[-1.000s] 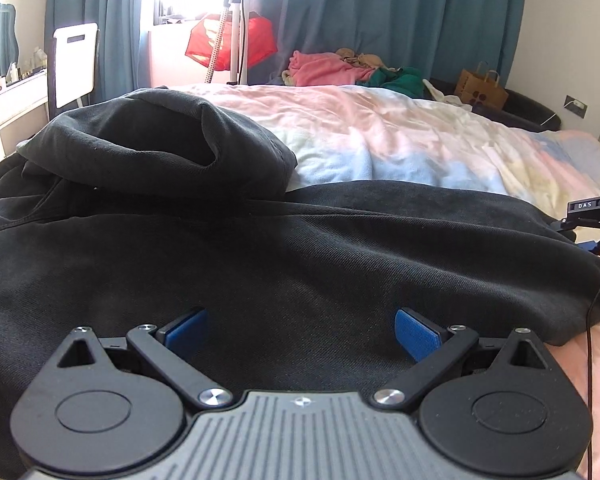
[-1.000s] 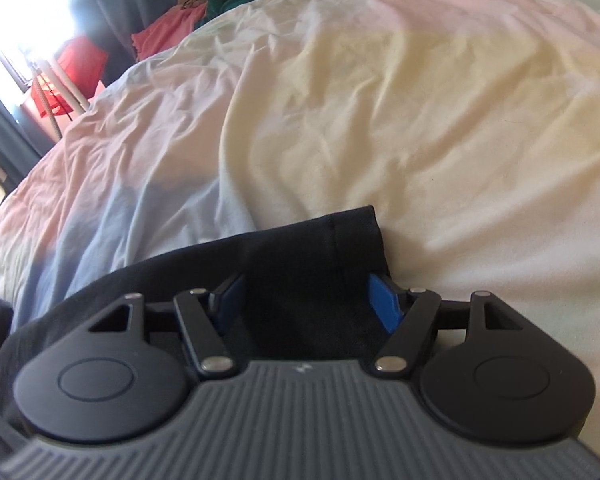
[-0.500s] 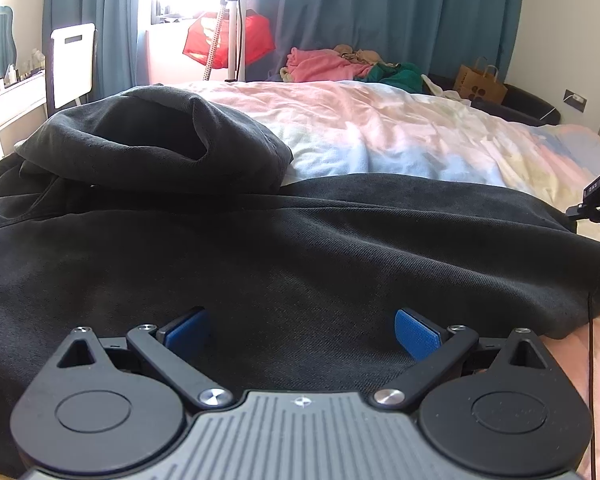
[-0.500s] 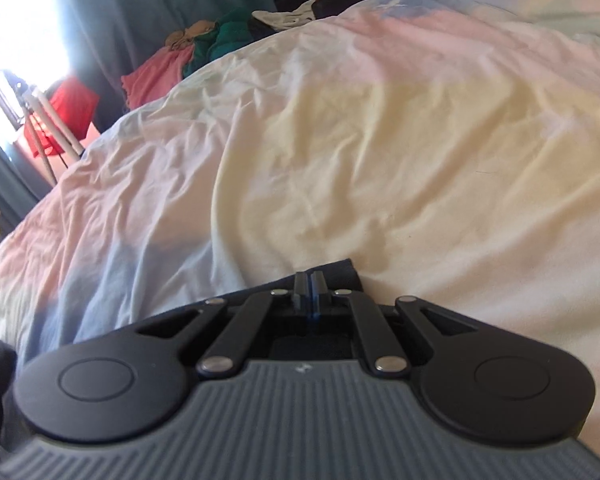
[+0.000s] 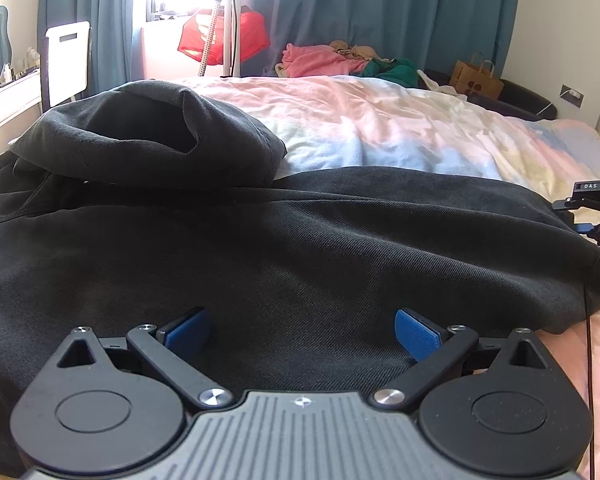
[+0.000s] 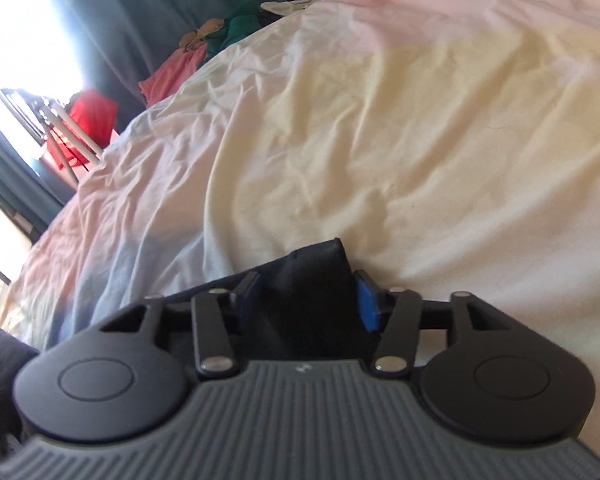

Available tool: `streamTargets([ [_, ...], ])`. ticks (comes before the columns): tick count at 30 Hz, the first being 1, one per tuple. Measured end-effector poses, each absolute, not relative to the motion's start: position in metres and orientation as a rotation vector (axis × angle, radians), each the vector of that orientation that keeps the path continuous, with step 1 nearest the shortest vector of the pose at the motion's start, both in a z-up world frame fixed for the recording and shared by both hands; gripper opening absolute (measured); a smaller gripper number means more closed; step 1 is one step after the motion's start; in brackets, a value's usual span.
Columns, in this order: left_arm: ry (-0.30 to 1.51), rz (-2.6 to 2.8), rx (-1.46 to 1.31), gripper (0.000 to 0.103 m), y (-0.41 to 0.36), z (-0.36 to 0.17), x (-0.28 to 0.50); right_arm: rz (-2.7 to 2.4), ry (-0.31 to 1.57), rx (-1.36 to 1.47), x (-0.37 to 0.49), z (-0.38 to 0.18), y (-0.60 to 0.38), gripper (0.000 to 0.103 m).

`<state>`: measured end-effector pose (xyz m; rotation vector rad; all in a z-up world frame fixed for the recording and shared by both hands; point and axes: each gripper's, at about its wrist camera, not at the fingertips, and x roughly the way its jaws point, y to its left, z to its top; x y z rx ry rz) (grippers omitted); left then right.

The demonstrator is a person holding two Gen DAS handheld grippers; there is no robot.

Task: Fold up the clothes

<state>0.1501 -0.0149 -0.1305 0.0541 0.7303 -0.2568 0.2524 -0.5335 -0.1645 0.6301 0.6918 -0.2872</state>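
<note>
Lying spread across the near edge of the bed (image 5: 380,120), one black hoodie (image 5: 300,240) is seen – body flat, hood (image 5: 140,140) bunched up toward the near-left corner, a sleeve end (image 6: 312,276) run out to the right side. Fabric is judged thick, soft & limp w/ some weight: it should drape and sag when lifted, not slip much on the rumpled pastel sheet, and nothing about it is fragile. Best holds are judged to be cuff, hem or shoulder seams, where doubled cloth gives the pads sth. to bite; a pinch mid-panel would likely just raise a tent.

Left gripper (image 5: 300,332) is held low over the hoodie body, jaws wide apart, blue pads clear of the cloth – nothing gripped. Right gripper (image 6: 306,300) sits at the sleeve end by the right side of the bed; its jaws have just been opening again after a full close, and the cuff is seen between the pads. Whether the pads are pressing on it can't be told for sure – a sliver of gap shows at the right pad, so it's read as loose, not clamped.

Counts: 1 hoodie on the bed, 2 grippers, 1 heap of pink/green clothes (image 5: 340,62) past the far edge, 1 paper bag (image 5: 476,80) by the far-right corner, 1 red item (image 5: 224,36) at the window.
</note>
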Motion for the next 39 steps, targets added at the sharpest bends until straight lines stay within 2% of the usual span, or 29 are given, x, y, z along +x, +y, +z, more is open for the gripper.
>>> streamTargets([
  [1, 0.730, -0.257, 0.053, 0.100, -0.015, -0.131, 0.150, -0.292, 0.705, 0.605, 0.255, -0.163, -0.530, 0.013],
  [2, 0.729, -0.256, 0.052, 0.100, -0.015, -0.131, 0.150, -0.289, 0.695, 0.585, 0.255, -0.158, -0.526, 0.011],
  [9, 0.716, -0.246, 0.016, 0.100, -0.011, -0.128, 0.152, -0.343, 0.579, 0.452, 0.273, -0.103, -0.509, 0.010],
  [18, 0.693, -0.215, -0.023, 0.100, -0.007, -0.126, 0.156, -0.411, 0.604, 0.435, 0.290, -0.137, -0.508, 0.016],
  [22, 0.669, -0.192, -0.038, 0.100, -0.003, -0.121, 0.156, -0.431, 0.556, 0.482, 0.273, -0.125, -0.510, 0.034],
  [24, 0.665, -0.186, -0.052, 0.100, 0.000, -0.118, 0.156, -0.429, 0.533, 0.475, 0.262, -0.116, -0.505, 0.047],
  [26, 0.652, -0.175, -0.061, 0.100, 0.003, -0.115, 0.154, -0.428, 0.511, 0.457, 0.249, -0.106, -0.496, 0.066],
  [31, 0.605, -0.157, -0.064, 0.100, 0.012, -0.101, 0.143, -0.327, 0.475, 0.410, 0.210, -0.072, -0.445, 0.067],
  [34, 0.579, -0.160, -0.077, 0.100, 0.019, -0.092, 0.133, -0.229, 0.453, 0.393, 0.182, -0.052, -0.404, 0.075],
  [39, 0.501, -0.132, -0.065, 0.100, 0.025, -0.076, 0.114, -0.075, 0.422, 0.348, 0.130, -0.025, -0.333, 0.075],
])
